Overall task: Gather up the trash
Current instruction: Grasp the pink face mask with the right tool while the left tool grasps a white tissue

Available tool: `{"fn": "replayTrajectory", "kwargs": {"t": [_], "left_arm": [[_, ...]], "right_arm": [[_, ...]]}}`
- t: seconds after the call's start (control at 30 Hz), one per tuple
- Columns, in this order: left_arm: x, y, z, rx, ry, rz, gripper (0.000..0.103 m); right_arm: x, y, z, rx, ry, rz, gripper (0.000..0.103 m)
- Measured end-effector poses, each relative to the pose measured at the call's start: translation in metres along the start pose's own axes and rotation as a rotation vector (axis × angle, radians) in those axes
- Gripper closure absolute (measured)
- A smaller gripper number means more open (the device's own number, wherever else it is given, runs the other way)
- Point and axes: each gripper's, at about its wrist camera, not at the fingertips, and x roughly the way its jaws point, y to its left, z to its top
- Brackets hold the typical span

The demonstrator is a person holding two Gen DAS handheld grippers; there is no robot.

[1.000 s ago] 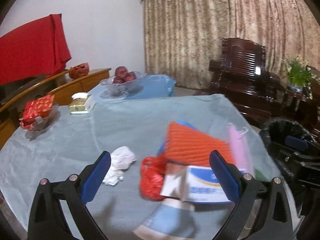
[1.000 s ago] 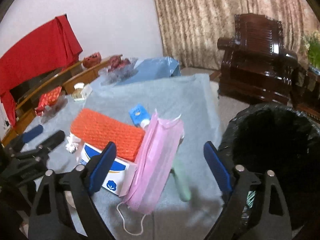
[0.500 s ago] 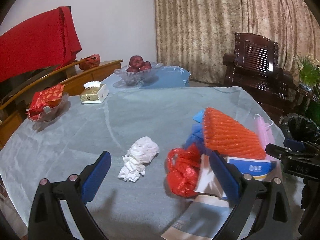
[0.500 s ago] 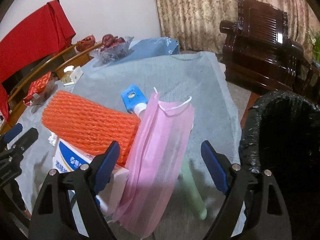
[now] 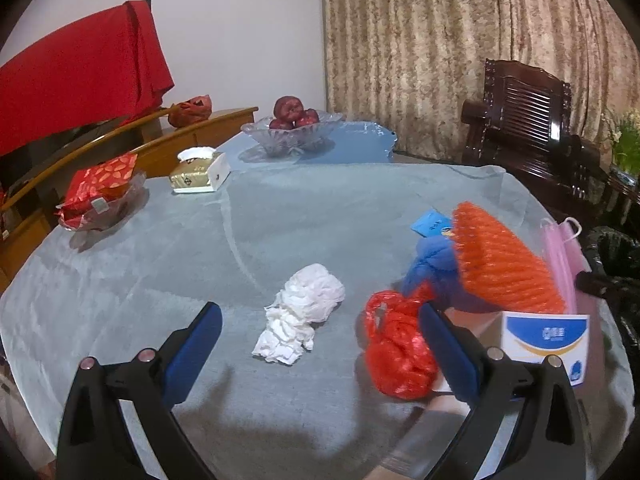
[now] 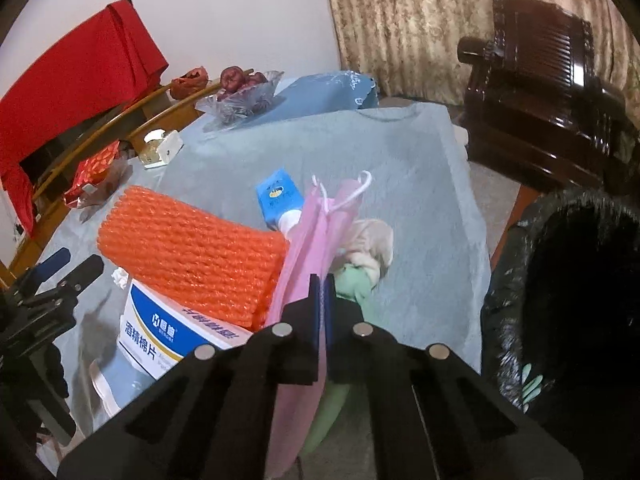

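Note:
My right gripper [image 6: 324,284] is shut on the pink face mask [image 6: 310,232], pinching its folded sheet between the blue pads. Beside the mask lie an orange foam net [image 6: 192,248] on a white and blue box [image 6: 172,336], a small blue packet [image 6: 278,194] and a pale green item [image 6: 356,284]. My left gripper [image 5: 320,350] stands open above the table, with a crumpled white tissue [image 5: 306,310] between and beyond its fingers and a red plastic bag [image 5: 396,348] against the right finger. The black-lined trash bin [image 6: 560,280] stands right of the table.
On the far side of the grey-clothed table [image 5: 280,220] sit a glass fruit bowl [image 5: 292,132], a gold tissue box [image 5: 198,172] and a red packet in a dish [image 5: 100,188]. A dark wooden chair [image 6: 540,88] stands behind the bin.
My right gripper closed from wide open onto the pink mask. My left gripper moved left and lower, so the tissue now lies between its fingers and the red bag at its right finger.

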Motion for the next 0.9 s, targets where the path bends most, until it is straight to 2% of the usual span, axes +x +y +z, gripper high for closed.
{"fn": "replayTrajectory", "kwargs": {"t": [0.23, 0.4, 0.5, 0.57, 0.63, 0.73, 0.9], "left_arm": [[0.026, 0.017, 0.003, -0.029, 0.034, 0.046, 0.006], [0.055, 0.026, 0.001, -0.015, 0.094, 0.064, 0.007], [0.072, 0.026, -0.005, -0.012, 0.153, 0.03, 0.026], [0.083, 0.028, -0.008, -0.022, 0.197, -0.012, 0.051], [0.088, 0.027, -0.011, -0.026, 0.23, -0.051, 0.071], [0.082, 0.024, -0.011, -0.02, 0.214, -0.062, 0.083], [0.064, 0.022, -0.006, -0.047, 0.177, -0.077, 0.086]], "right_arm": [[0.002, 0.003, 0.001, -0.022, 0.005, 0.003, 0.102], [0.004, 0.005, 0.003, -0.025, 0.008, 0.007, 0.102], [0.004, 0.007, 0.005, -0.025, 0.007, 0.013, 0.102], [0.004, 0.007, 0.007, -0.024, 0.005, 0.017, 0.102], [0.002, 0.008, 0.008, -0.022, 0.002, 0.02, 0.102], [-0.005, 0.008, 0.009, -0.022, -0.013, 0.028, 0.102], [-0.025, 0.009, 0.016, -0.029, -0.058, 0.035, 0.102]]}}
